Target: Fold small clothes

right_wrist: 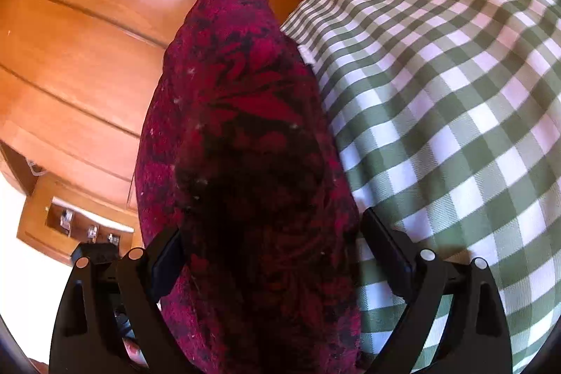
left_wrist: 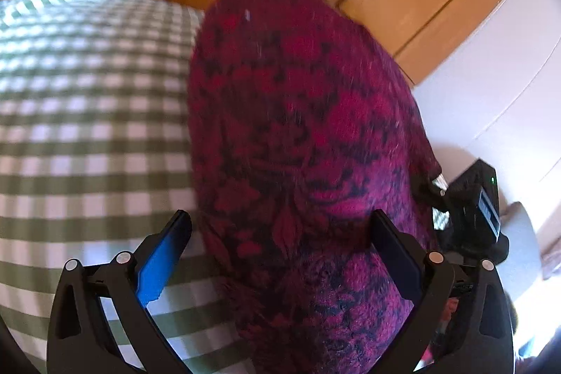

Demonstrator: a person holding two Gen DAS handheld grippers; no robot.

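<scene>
Checked bedcover (right_wrist: 455, 128) beside red garment (right_wrist: 245, 146)

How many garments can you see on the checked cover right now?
1: a dark red patterned garment lying on the green-checked cover, between the open fingers of both grippers, beside the wooden panelling. Others may lie out of view.

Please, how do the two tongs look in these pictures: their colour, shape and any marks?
Both are matte black plastic with cut-out arms and round silver pivot pins. The left tongs have flat fingers; one pad is bright blue. The right tongs have dark pads. No cables or sleeves show.
</scene>
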